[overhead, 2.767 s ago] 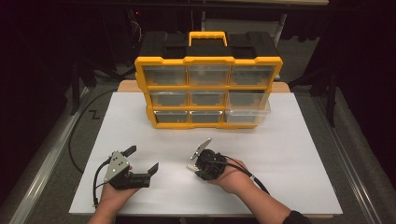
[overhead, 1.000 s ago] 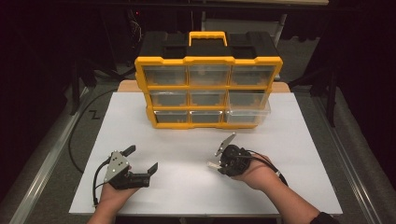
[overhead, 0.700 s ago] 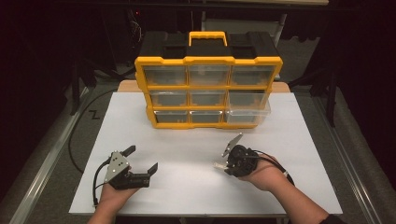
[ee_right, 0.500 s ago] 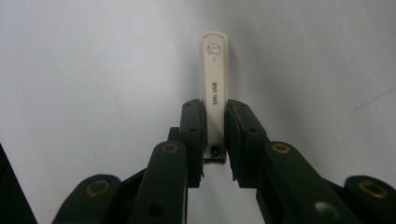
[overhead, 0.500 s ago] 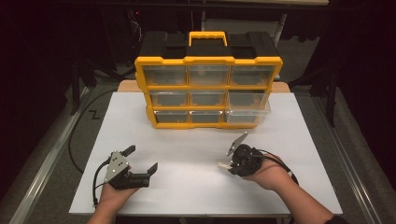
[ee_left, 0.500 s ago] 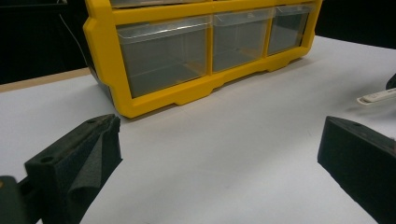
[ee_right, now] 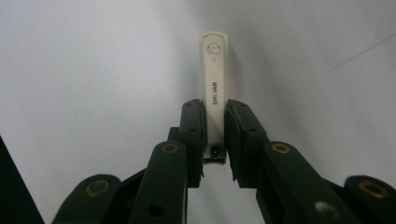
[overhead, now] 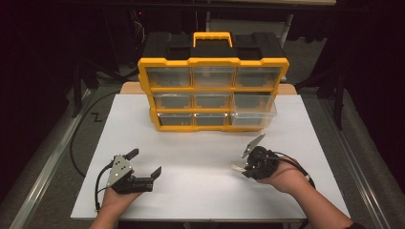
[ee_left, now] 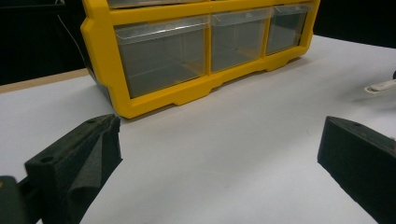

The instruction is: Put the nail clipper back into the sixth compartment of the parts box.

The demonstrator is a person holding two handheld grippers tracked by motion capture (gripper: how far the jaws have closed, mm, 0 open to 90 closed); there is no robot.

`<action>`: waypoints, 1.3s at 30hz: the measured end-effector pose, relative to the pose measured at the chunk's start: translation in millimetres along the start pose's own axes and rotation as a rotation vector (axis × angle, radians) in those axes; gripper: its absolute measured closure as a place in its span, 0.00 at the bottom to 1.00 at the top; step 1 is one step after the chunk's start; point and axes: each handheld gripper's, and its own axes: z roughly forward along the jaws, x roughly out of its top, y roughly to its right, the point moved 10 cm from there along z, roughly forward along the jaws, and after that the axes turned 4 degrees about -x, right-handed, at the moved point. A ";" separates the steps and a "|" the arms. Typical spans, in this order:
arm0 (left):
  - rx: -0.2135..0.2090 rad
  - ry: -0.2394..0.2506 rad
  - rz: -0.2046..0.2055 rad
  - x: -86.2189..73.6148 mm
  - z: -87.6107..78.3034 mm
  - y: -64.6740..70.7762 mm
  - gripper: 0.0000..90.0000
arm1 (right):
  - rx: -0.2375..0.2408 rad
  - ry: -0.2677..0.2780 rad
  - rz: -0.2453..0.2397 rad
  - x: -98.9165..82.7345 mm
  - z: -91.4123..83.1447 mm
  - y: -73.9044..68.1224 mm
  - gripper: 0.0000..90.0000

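Observation:
My right gripper (ee_right: pixel 214 135) is shut on a cream nail clipper (ee_right: pixel 213 88) with small print on it; the clipper sticks out past the pads over the white table. From above, the right gripper (overhead: pixel 244 167) hovers at the table's right front with the clipper's pale tip (overhead: pixel 237 168) pointing left. A yellow and black drawer organiser (overhead: pixel 212 81) with clear drawers stands at the back; its lower right drawer (overhead: pixel 253 118) is pulled out a little. My left gripper (overhead: pixel 143 164) rests open at the left front, nothing between its jaws (ee_left: pixel 219 154).
A white sheet (overhead: pixel 200 148) covers the table. A black cable (overhead: pixel 79 143) loops off the left edge. Dark floor and a metal rail (overhead: pixel 43 176) run beside the table. The organiser's bottom row (ee_left: pixel 201 51) faces the left gripper.
The right hand has carried the nail clipper to the right across the table's front. The left gripper has stayed where it was.

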 end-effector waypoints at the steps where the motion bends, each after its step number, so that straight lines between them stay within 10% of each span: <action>1: -0.001 -0.001 0.001 0.0 0.0 0.2 0.00 | 0.004 0.000 0.000 -0.9 -0.8 0.3 0.88; 39: -0.005 -0.006 0.004 -0.8 0.2 1.1 0.00 | -0.005 -0.051 -0.030 -18.8 -26.5 15.6 0.88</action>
